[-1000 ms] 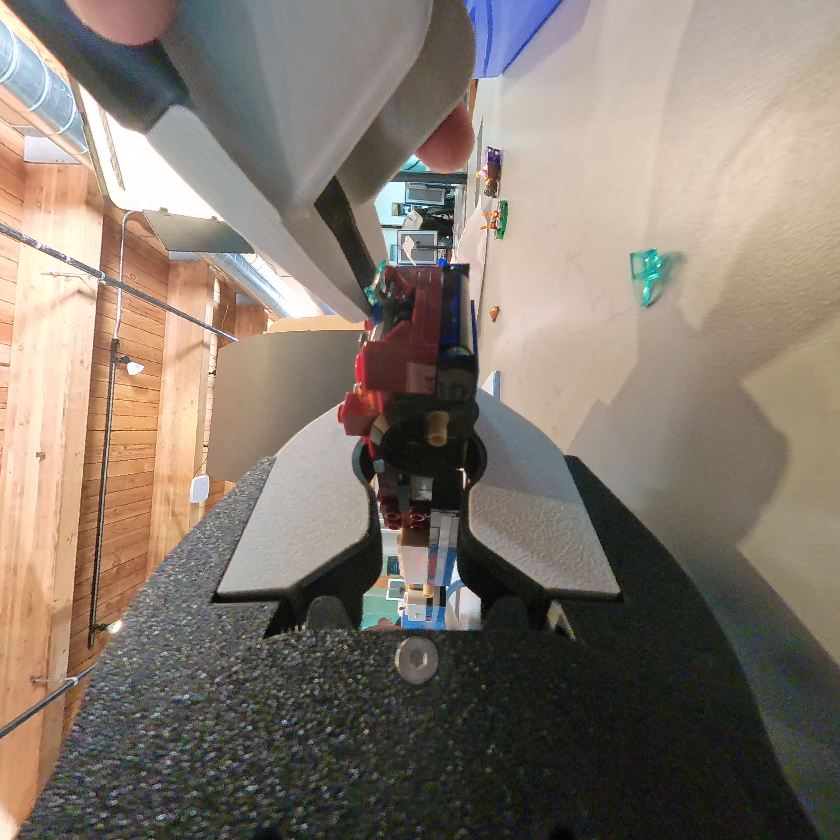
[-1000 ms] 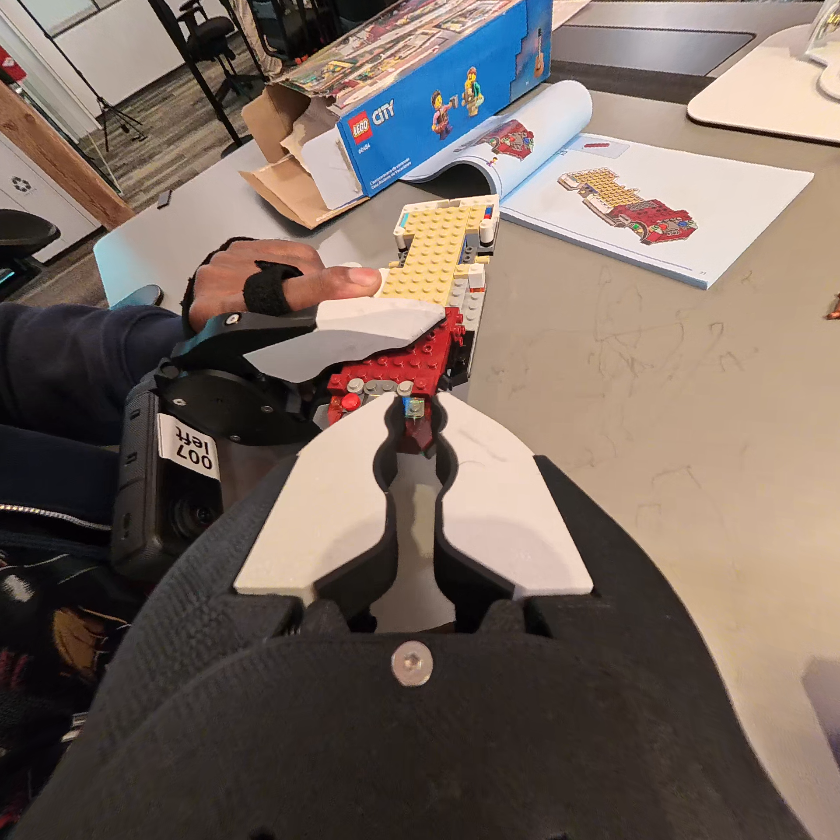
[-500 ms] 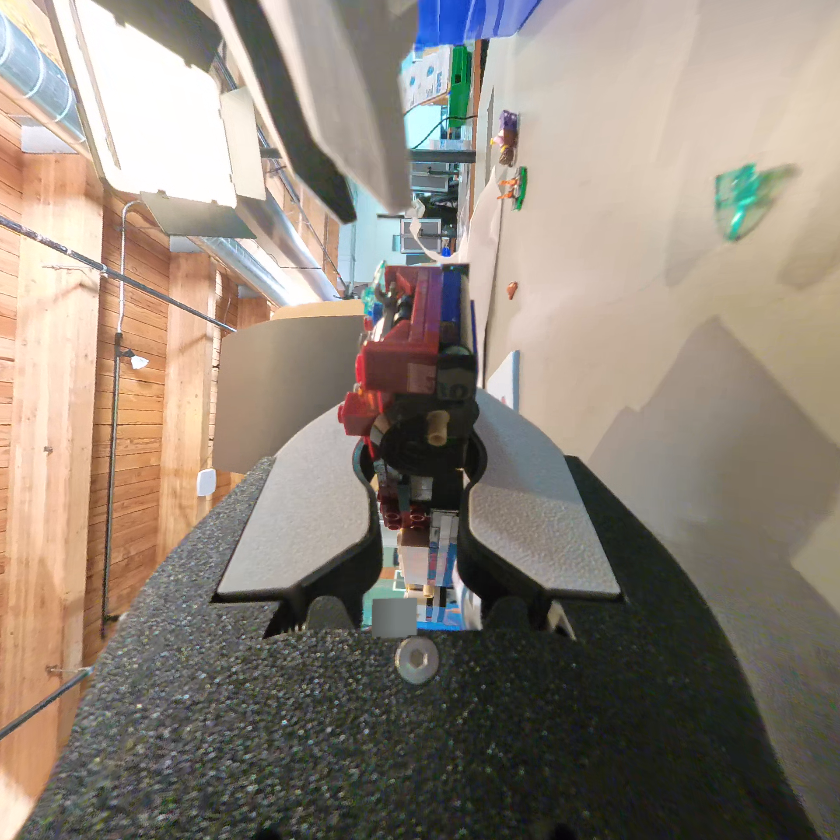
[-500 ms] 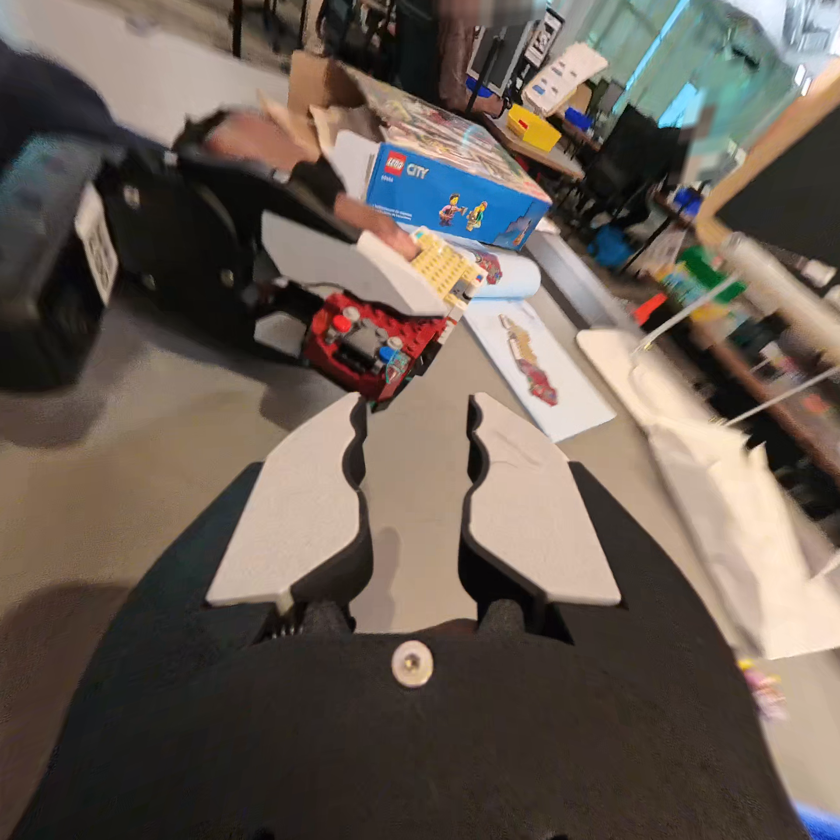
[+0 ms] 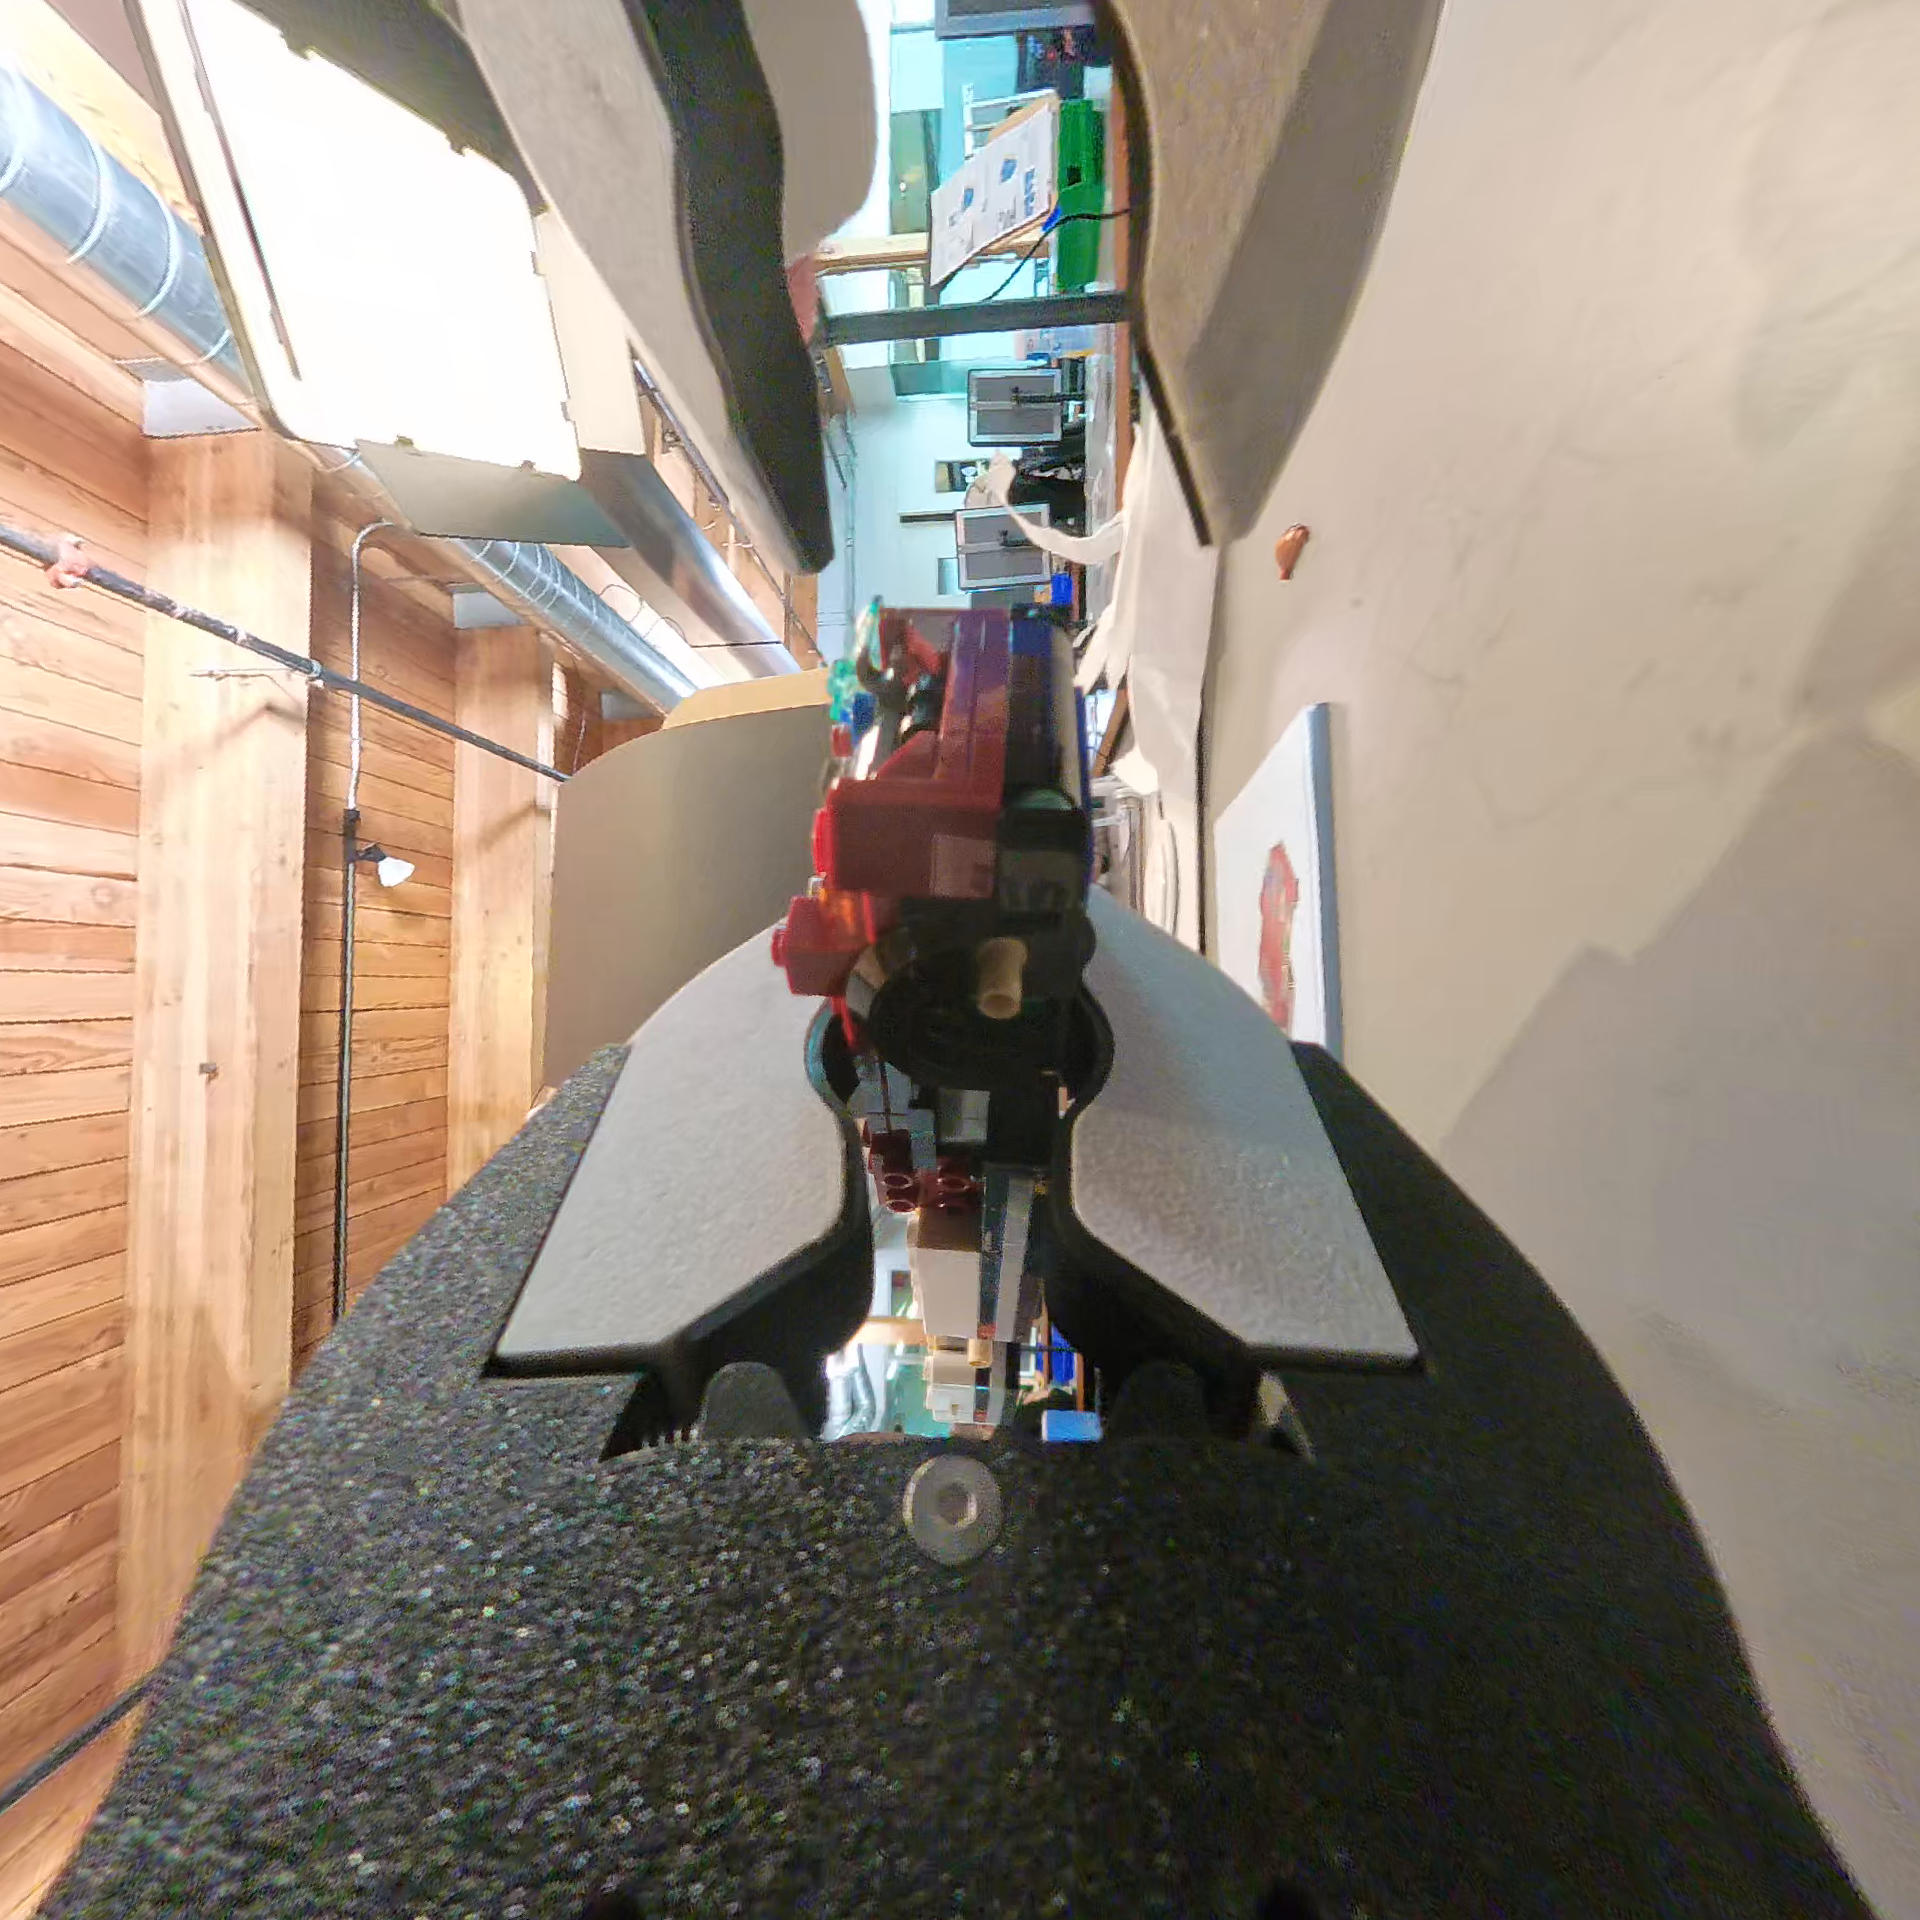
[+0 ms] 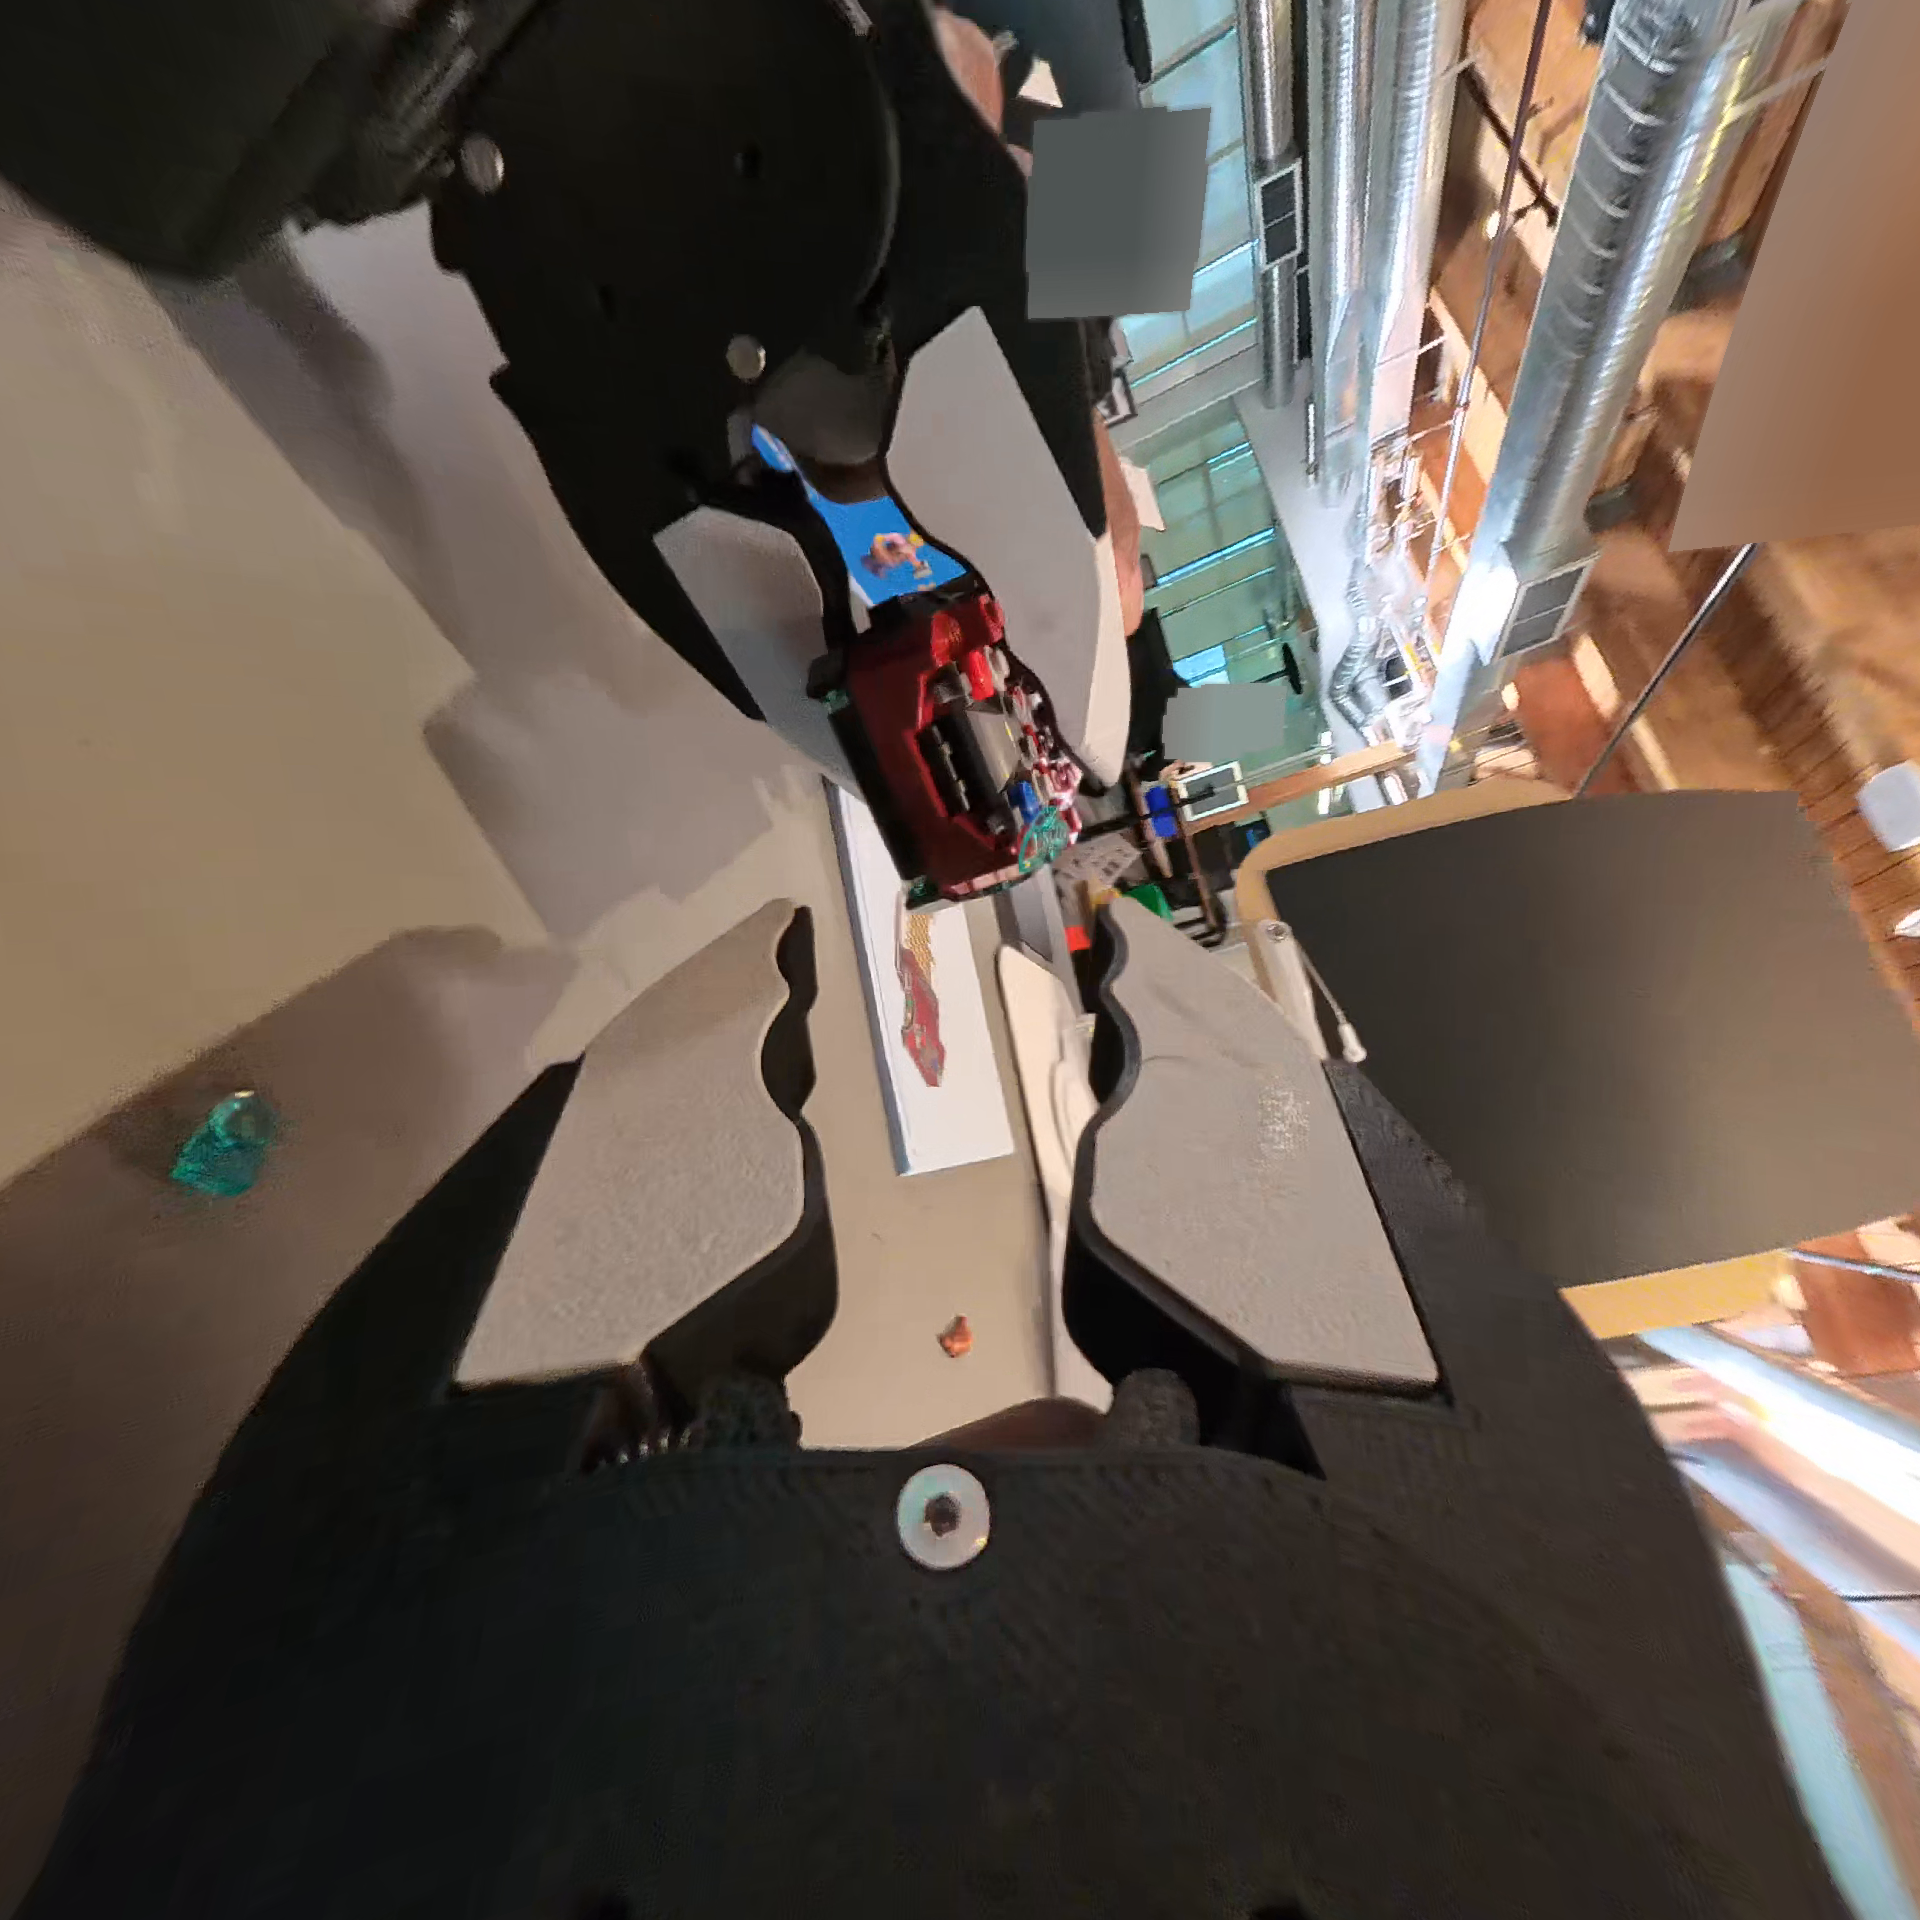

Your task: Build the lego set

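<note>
— What's the left gripper (image 5: pixel 961 997) got?
— A red and black brick-built vehicle (image 5: pixel 956 862), clamped between both pads, lifted clear of the grey table (image 5: pixel 1621 520).
— And the right gripper (image 6: pixel 951 935)?
— Jaws apart, nothing between them, its tips just short of the model's front end.
— Anything around?
— An open instruction booklet (image 6: pixel 935 1039) lies flat beyond the fingers. A translucent teal piece (image 6: pixel 223 1143) sits off to one side, a small orange piece (image 6: pixel 956 1335) nearer the booklet. A blue box (image 6: pixel 888 545) peeks through behind; its printing is too small to read.
</note>
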### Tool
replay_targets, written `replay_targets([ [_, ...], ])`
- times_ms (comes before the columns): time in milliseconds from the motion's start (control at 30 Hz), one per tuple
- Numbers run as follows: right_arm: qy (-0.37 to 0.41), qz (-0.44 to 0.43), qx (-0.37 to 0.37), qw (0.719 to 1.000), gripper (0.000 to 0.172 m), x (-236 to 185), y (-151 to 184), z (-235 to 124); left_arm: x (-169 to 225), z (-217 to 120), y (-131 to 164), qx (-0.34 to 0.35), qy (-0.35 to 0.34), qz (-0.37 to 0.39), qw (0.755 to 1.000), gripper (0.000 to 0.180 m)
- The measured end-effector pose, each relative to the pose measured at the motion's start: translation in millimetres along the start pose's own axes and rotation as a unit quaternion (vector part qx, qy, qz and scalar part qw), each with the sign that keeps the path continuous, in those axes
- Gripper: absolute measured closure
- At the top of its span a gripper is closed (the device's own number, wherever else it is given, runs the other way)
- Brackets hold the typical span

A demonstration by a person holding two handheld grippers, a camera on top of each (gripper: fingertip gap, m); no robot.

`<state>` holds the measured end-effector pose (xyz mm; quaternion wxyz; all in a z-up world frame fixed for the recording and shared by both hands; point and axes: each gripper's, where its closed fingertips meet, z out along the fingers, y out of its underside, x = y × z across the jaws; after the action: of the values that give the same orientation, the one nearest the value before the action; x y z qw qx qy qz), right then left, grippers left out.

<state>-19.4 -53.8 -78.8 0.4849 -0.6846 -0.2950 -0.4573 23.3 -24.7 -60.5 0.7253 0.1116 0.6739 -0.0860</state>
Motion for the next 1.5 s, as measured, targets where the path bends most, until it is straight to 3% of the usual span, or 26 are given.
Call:
replay_targets([
  [133,0.02,-0.062,0.007,0.998,0.121,-4,-3,-1,5,-1,-4,0.012,0.013,-0.004,1.0,0.145],
  [600,0.009,-0.116,0.035,0.993,0.128,-13,-13,-5,11,-11,-21,0.042,0.032,-0.009,0.999,0.145],
  [833,0.002,-0.128,0.027,0.991,0.137,-15,-13,-7,14,-15,-26,0.048,0.038,-0.005,0.998,0.145],
  [1500,0.005,-0.234,-0.031,0.972,0.138,-18,-10,-10,15,-17,-32,0.041,0.05,0.019,0.998,0.145],
])
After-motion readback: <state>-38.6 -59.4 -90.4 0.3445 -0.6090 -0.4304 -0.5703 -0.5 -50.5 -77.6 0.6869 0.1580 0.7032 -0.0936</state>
